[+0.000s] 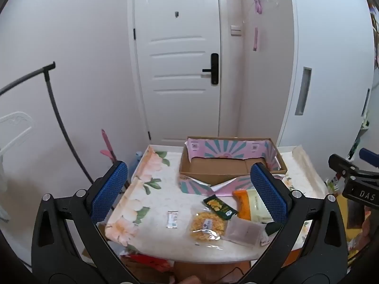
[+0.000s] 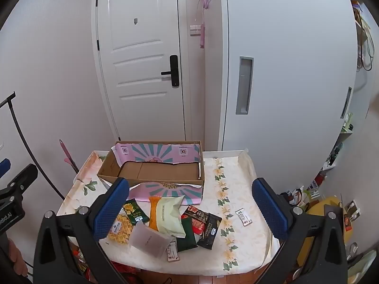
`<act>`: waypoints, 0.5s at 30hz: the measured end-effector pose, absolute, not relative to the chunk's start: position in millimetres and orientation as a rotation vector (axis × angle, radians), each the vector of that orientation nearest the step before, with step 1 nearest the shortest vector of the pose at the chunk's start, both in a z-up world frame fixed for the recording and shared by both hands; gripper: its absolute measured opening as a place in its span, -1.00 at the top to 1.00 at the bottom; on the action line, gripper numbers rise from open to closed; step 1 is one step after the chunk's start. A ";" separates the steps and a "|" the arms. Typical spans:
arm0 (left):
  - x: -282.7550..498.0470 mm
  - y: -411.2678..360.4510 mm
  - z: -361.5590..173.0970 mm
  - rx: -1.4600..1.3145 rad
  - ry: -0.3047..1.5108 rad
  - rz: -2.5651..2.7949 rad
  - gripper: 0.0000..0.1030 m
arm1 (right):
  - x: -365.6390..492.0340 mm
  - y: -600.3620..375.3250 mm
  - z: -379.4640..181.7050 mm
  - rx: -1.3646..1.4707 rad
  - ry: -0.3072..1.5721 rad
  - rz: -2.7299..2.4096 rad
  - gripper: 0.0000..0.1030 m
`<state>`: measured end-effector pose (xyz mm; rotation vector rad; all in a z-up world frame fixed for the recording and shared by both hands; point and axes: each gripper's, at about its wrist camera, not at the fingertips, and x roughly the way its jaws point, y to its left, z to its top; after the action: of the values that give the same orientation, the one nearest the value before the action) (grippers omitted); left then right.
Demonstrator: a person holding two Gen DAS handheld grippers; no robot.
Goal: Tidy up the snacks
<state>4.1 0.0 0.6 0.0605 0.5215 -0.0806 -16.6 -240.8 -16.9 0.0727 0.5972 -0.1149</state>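
An open cardboard box (image 1: 222, 166) (image 2: 161, 169) with pink and teal flaps stands empty at the back of the floral-clothed table (image 1: 156, 196) (image 2: 239, 234). In front of it lies a heap of snacks: a green packet (image 1: 219, 207) (image 2: 135, 211), a yellow waffle pack (image 1: 207, 226) (image 2: 119, 230), an orange and cream bag (image 1: 248, 204) (image 2: 165, 213), a frosted packet (image 1: 244, 233) (image 2: 150, 239) and a red and black packet (image 2: 206, 224). Small white sachets (image 1: 172, 219) (image 2: 244, 216) lie apart. My left gripper (image 1: 189, 191) and right gripper (image 2: 190, 210) hover before the table, both open and holding nothing.
A white door (image 1: 180, 59) and white cabinet (image 2: 284, 82) stand behind the table. A black curved rack pole (image 1: 56, 108) rises at the left. Bottles and a yellow thing (image 2: 329, 207) crowd the floor at the right. The right gripper's body (image 1: 355, 179) shows beside the left one.
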 end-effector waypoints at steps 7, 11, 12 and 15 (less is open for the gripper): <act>10.2 11.1 -2.1 0.042 0.515 -0.049 -0.99 | -16.1 -240.8 -17.6 0.076 0.598 -0.113 -0.99; 5.9 2.8 -6.0 0.065 0.517 -0.053 -0.99 | -15.7 -240.4 -18.0 0.073 0.597 -0.115 -0.99; 5.9 3.4 -5.9 0.065 0.518 -0.054 -0.99 | -15.5 -240.3 -18.1 0.074 0.597 -0.116 -0.99; 6.4 3.5 -7.0 0.070 0.523 -0.052 -0.99 | -15.1 -239.9 -18.8 0.073 0.597 -0.115 -0.99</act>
<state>6.4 3.5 -7.0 0.0703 0.5231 -0.0519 -15.1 -239.9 -18.8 0.0733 0.5974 -0.1146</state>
